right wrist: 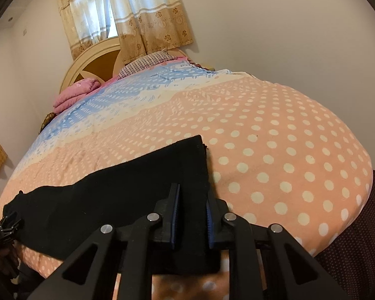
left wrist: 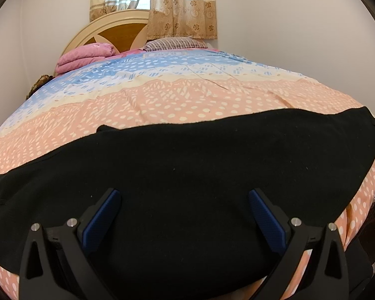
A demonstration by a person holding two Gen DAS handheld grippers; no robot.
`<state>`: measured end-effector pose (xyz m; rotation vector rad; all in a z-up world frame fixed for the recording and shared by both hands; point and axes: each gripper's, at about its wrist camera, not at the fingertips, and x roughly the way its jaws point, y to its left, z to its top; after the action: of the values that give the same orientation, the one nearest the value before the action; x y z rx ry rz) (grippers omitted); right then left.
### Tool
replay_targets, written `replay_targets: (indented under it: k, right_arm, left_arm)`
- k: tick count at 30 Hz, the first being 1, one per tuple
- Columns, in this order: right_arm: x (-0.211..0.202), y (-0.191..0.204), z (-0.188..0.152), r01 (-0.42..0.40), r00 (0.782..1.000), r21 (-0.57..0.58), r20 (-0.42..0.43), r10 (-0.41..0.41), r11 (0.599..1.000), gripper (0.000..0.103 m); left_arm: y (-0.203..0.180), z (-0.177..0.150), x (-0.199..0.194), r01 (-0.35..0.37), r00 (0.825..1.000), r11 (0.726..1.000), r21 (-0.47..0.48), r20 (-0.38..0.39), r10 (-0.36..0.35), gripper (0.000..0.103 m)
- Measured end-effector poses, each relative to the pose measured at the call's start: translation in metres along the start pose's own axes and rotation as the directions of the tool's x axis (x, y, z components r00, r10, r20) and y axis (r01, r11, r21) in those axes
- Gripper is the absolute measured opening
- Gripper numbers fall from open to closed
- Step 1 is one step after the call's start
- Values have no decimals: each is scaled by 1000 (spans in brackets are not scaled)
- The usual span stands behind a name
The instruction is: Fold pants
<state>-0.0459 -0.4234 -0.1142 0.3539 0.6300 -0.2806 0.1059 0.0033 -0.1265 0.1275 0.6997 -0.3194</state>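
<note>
Black pants (left wrist: 187, 175) lie spread flat across the near end of the bed (left wrist: 162, 100), on a bedspread patterned in pink with white dots that changes to cream and then blue bands toward the headboard (left wrist: 107, 32). The cloth runs crosswise along the near edge of the mattress, and its near edge drapes a little over the side.

Left gripper (left wrist: 185, 215): jaws wide apart, blue pads facing each other, poised over the middle stretch of the pants. Nothing is pinched between the fingers; the fabric below them lies smooth.

Right gripper (right wrist: 193, 215): jaws drawn narrow, with a small gap between the blue pads. It sits at the right-hand end of the pants, by the straight end edge (right wrist: 204, 165), with black cloth in the gap. I cannot tell whether the pads actually press on the cloth or only straddle it.

From the right wrist view, the left gripper shows at the far left, at the other end of the pants.

Background: folded pink blanket (left wrist: 85, 55) stacked by the headboard, a striped pillow (left wrist: 175, 43) beside it, floral curtains (left wrist: 182, 5) over the window behind. A dark dotted surface (right wrist: 357, 237) sits beyond the right corner of the bed.
</note>
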Motion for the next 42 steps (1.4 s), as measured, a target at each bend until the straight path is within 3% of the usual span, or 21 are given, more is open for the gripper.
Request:
replay_targets:
  k: [9, 22, 31, 42]
  right_arm:
    - [-2, 11, -1, 41, 999, -42, 19, -40, 998, 14]
    - [-14, 17, 3, -15, 999, -4, 43, 16, 1000, 12]
    - [-46, 77, 8, -88, 991, -94, 94, 97, 992, 12]
    - [-50, 159, 6, -174, 979, -213, 71, 193, 961, 12]
  left_arm:
    - [0, -1, -1, 2, 1000, 1000, 0, 2, -2, 103]
    - [2, -4, -3, 7, 1000, 1000, -3, 8, -7, 103]
    - [13, -6, -12, 18, 1000, 1000, -12, 12, -18, 103]
    - [35, -7, -26, 3, 999, 998, -60, 48, 0, 103]
